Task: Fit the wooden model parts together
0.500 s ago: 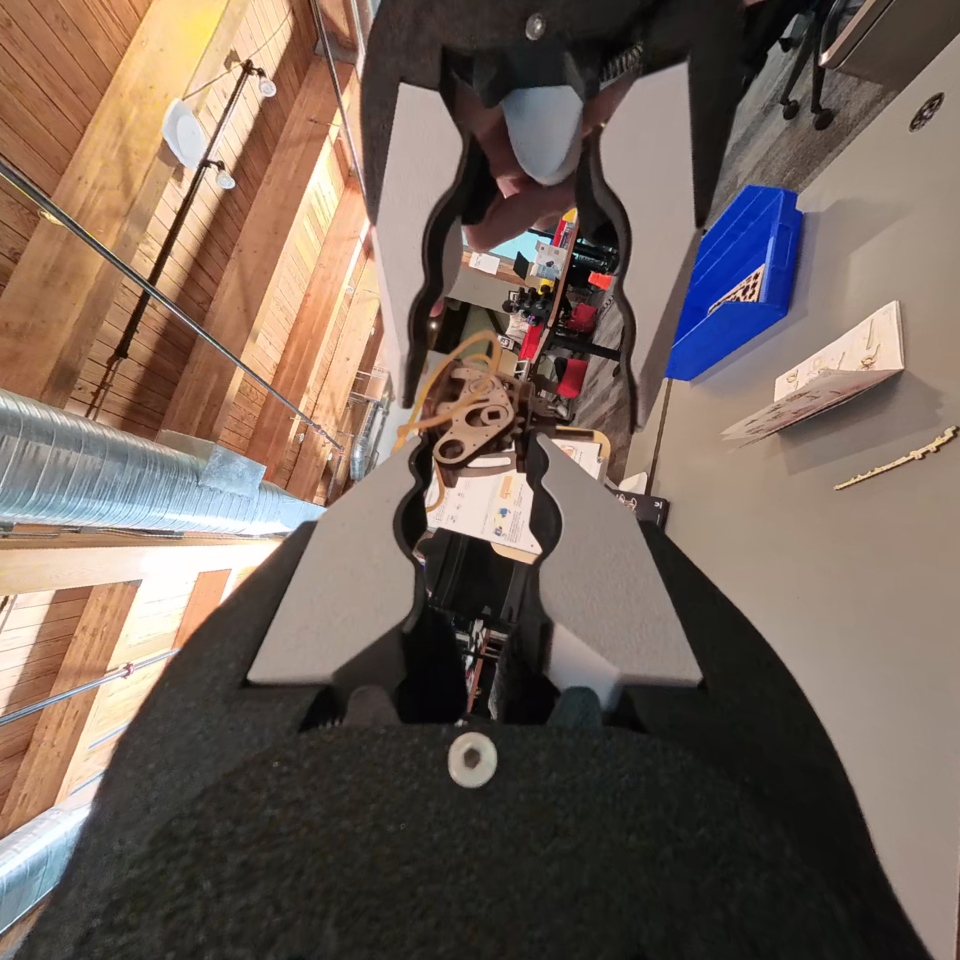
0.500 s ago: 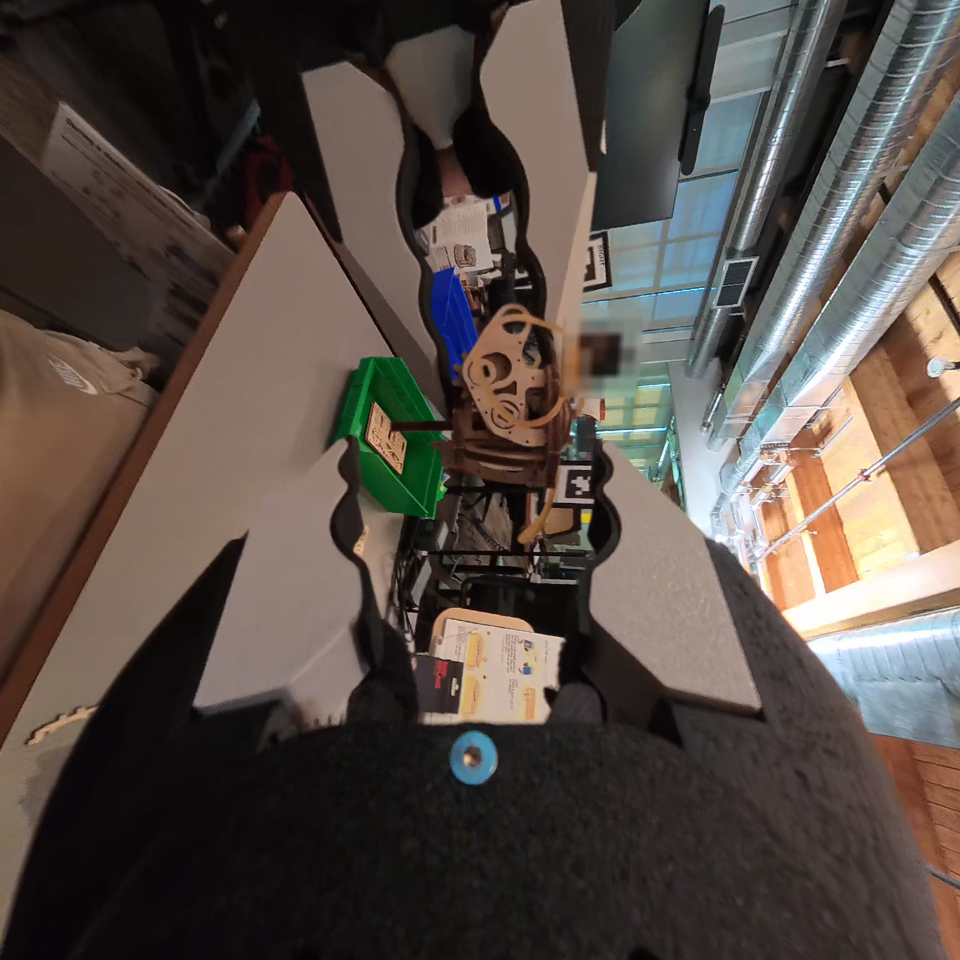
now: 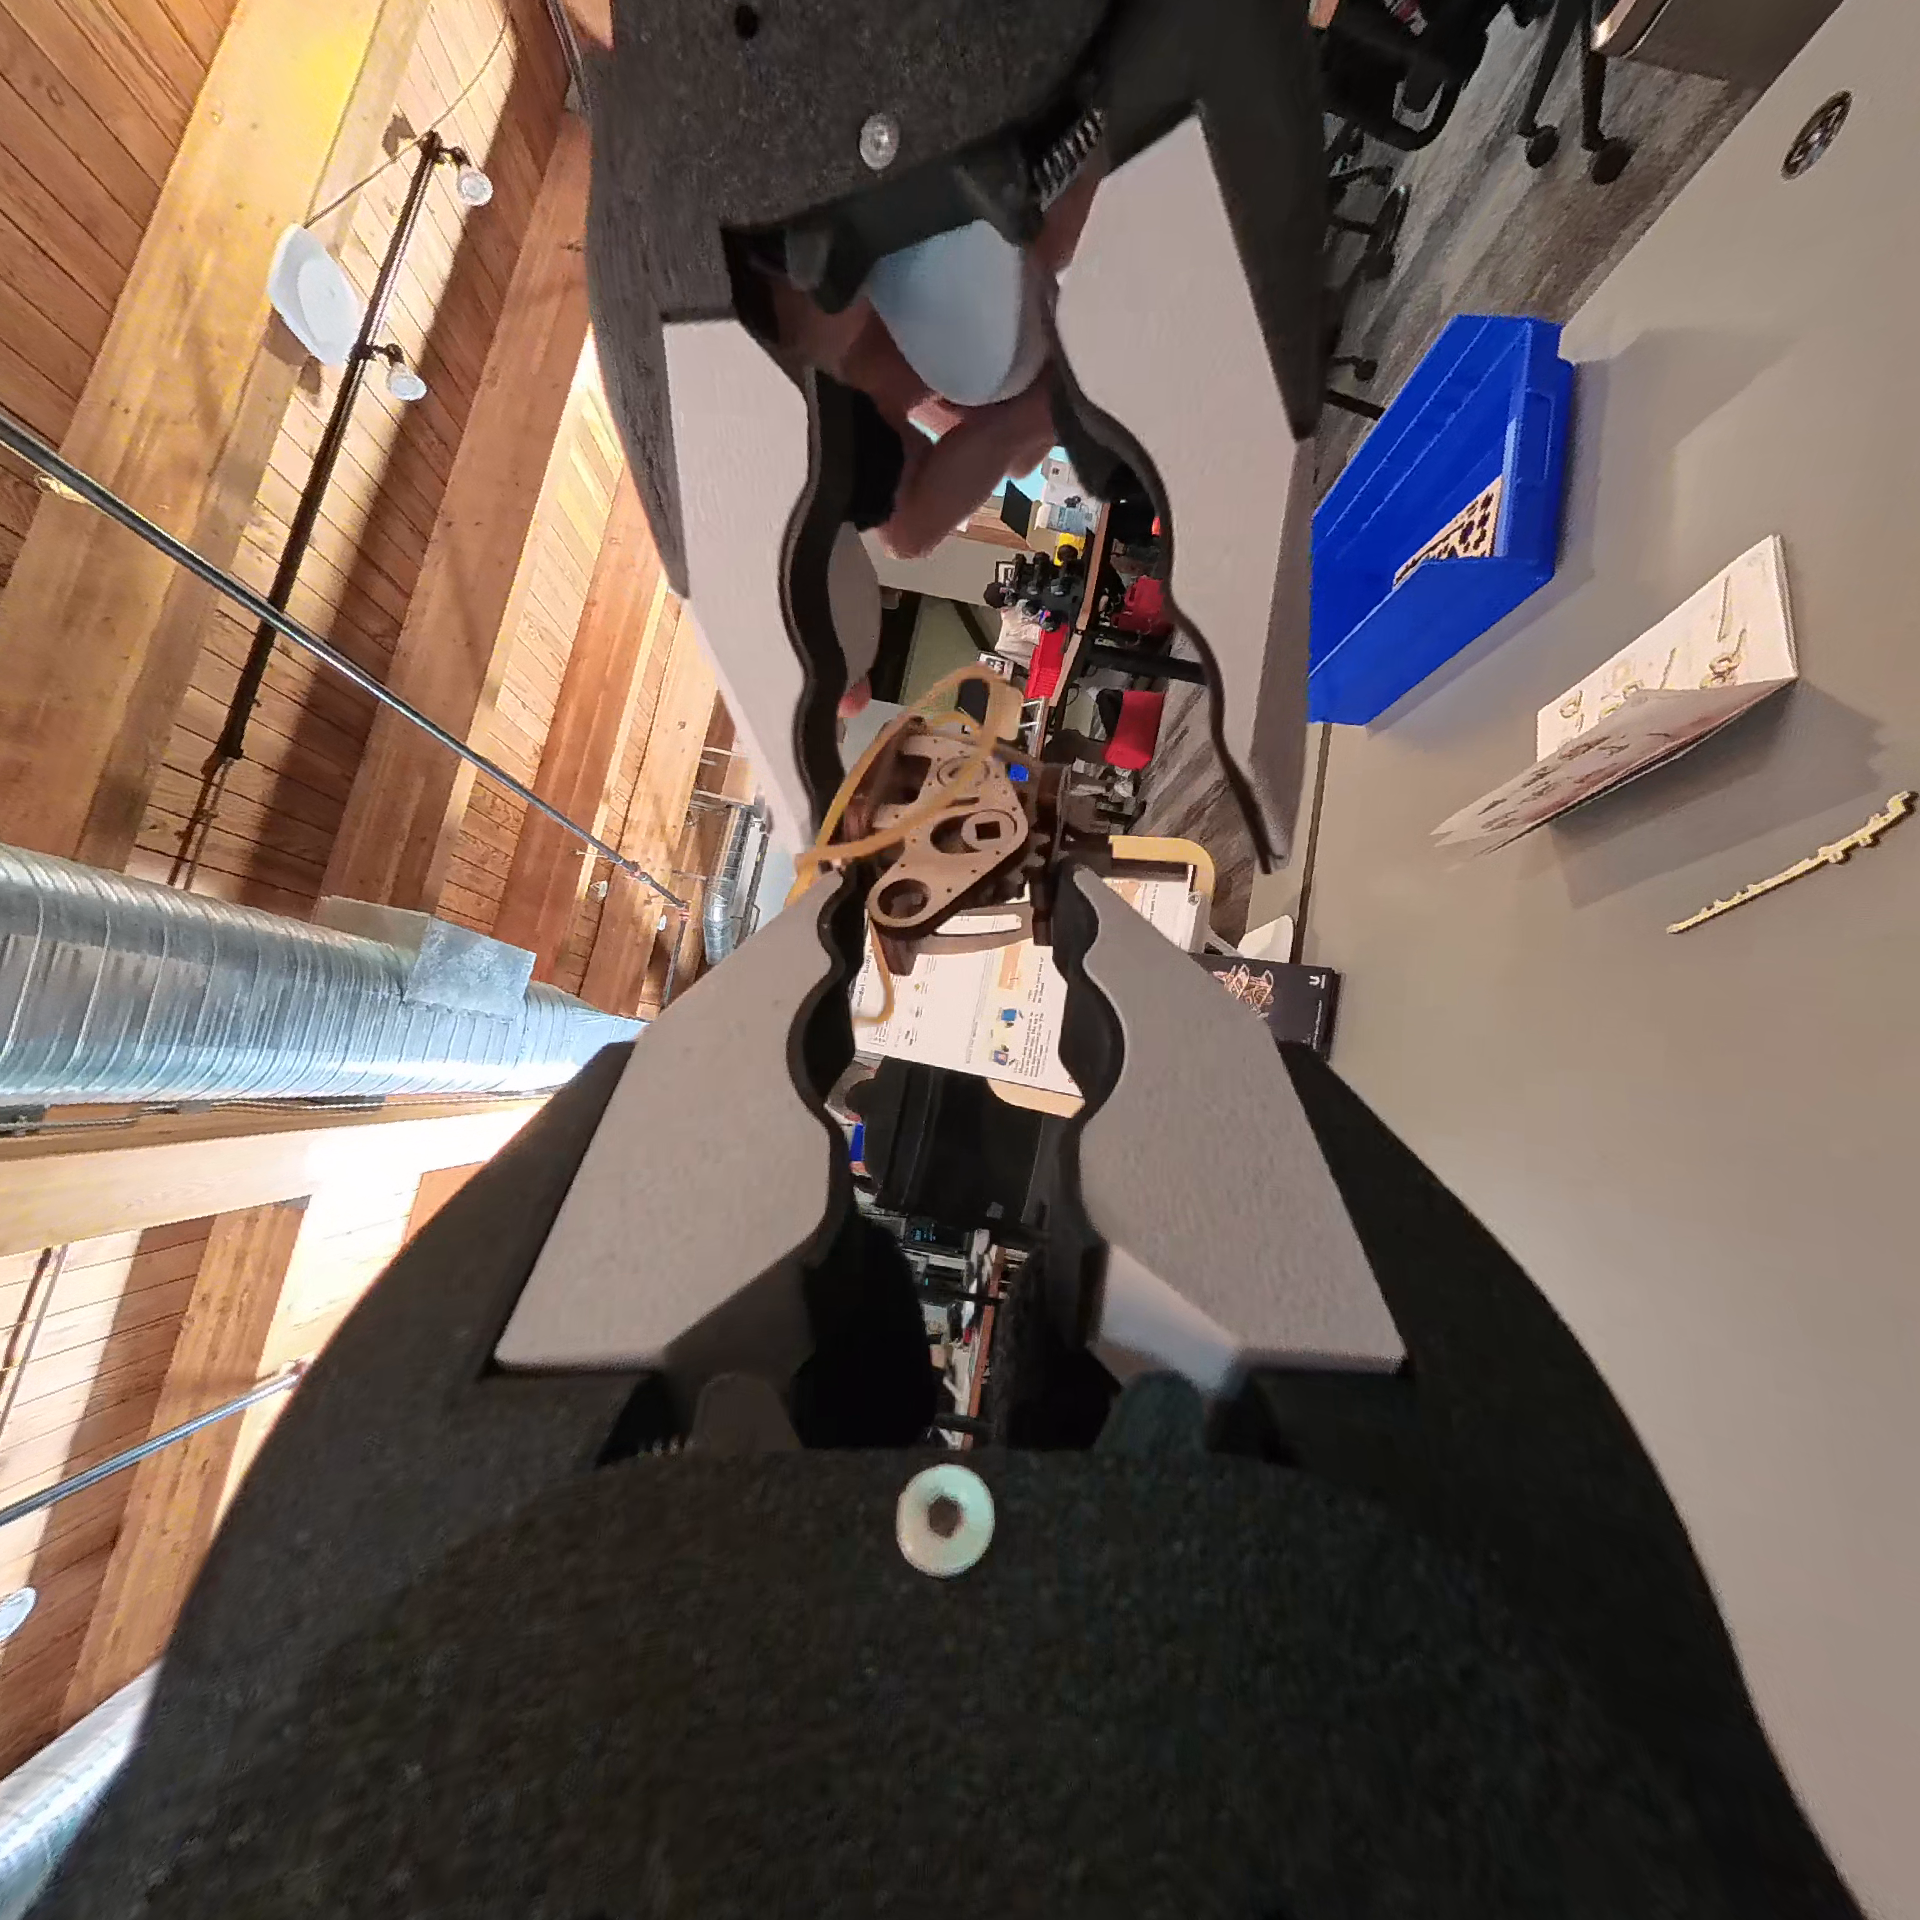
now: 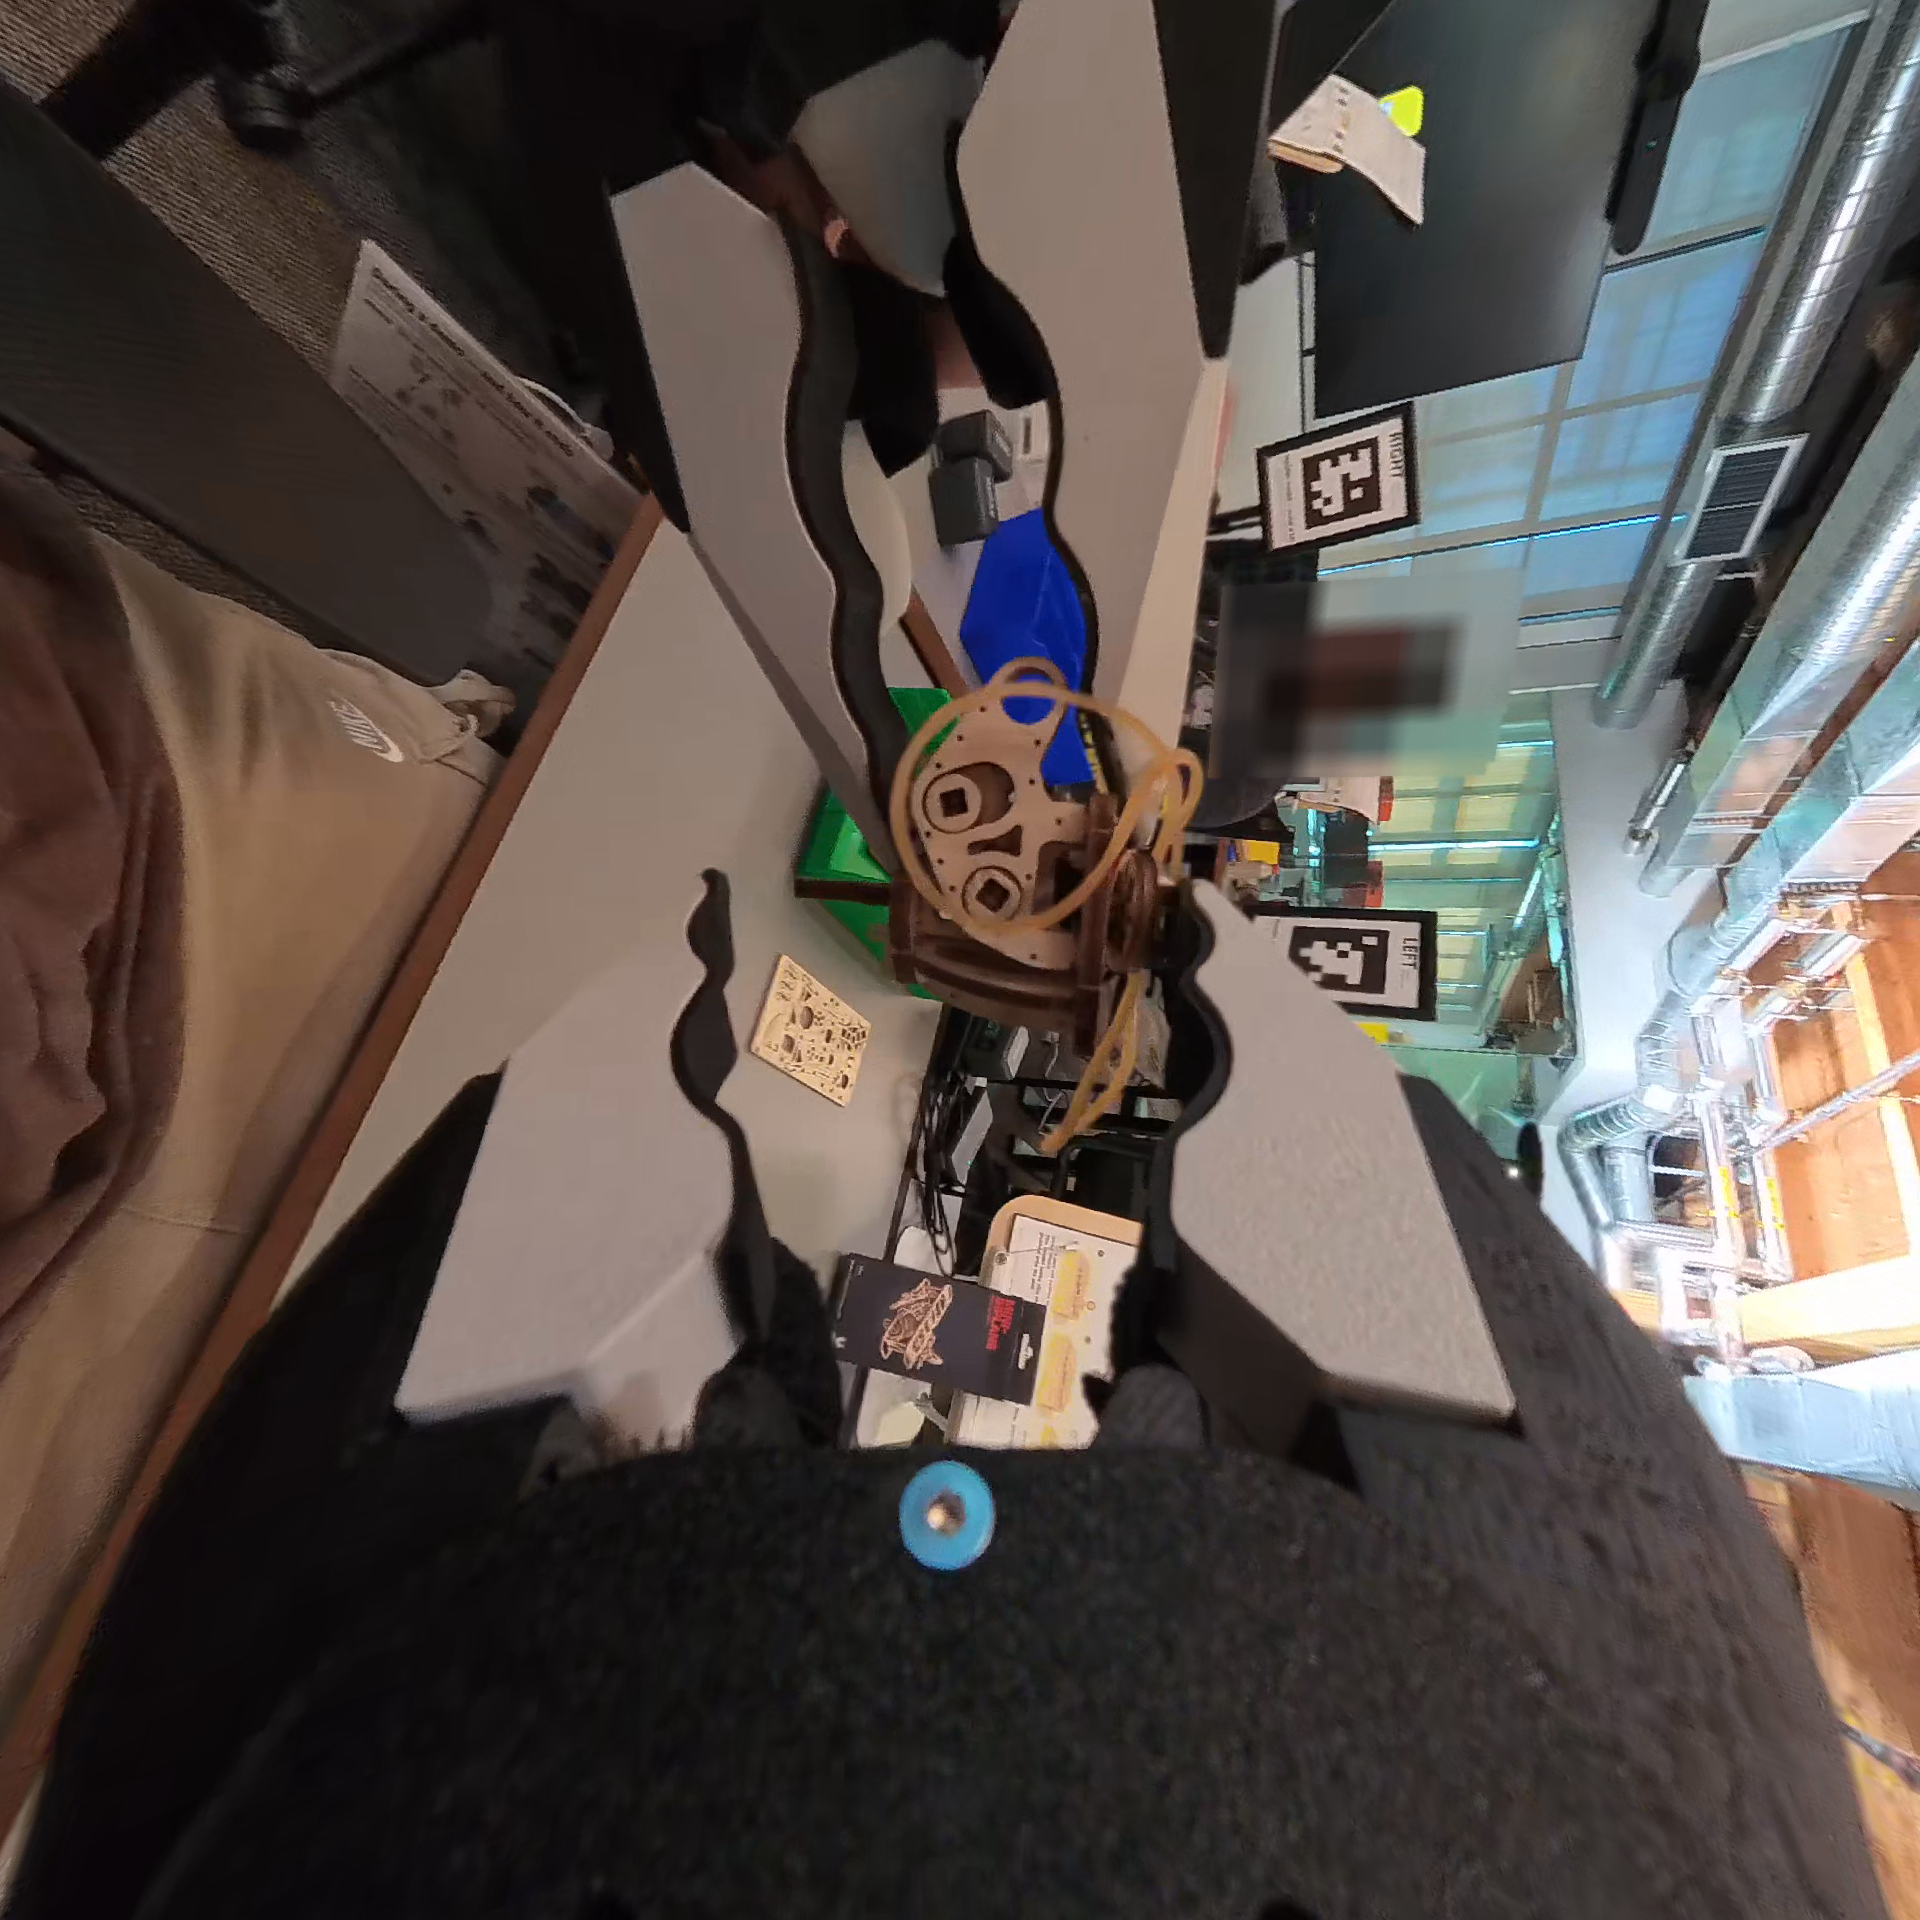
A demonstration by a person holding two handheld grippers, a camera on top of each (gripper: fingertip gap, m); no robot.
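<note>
the grey surface (image 3: 1558,1195) carried a blue bin (image 3: 1439,520) with a perforated wooden sheet inside, an open booklet (image 3: 1652,717) beside the bin, and a thin notched wooden strip (image 3: 1787,864) just past the booklet. in the right wrist view a green bin (image 4: 842,852) sat on the surface behind the model, with a small pale punched sheet (image 4: 810,1031) lying near it and a dark printed card (image 4: 935,1330) standing at the surface's edge. a person's beige and brown clothing filled that view's left side. wooden ceiling planks and ribbed silver ducts ran behind both views.

the model (image 3: 951,842), a cluster of laser-cut plywood plates with round and squared holes and dark brown gears, hung in the air above the surface, between the two facing tools. tan rubber bands (image 4: 1049,800) looped loosely around and off it, partly crossing the plates.

the left tongs (image 3: 940,894) reached up to the model from below, their wavy black-edged grey fingers closed on its lower part. the right tongs (image 4: 951,914) met it from the opposite side with fingers spread wide; one fingertip lay against the model's gear side, the other stood well clear. each tool was tilted sideways to the surface, tips pointing at the other. a fingertip of the person showed behind the right tool's fingers in the left wrist view.
</note>
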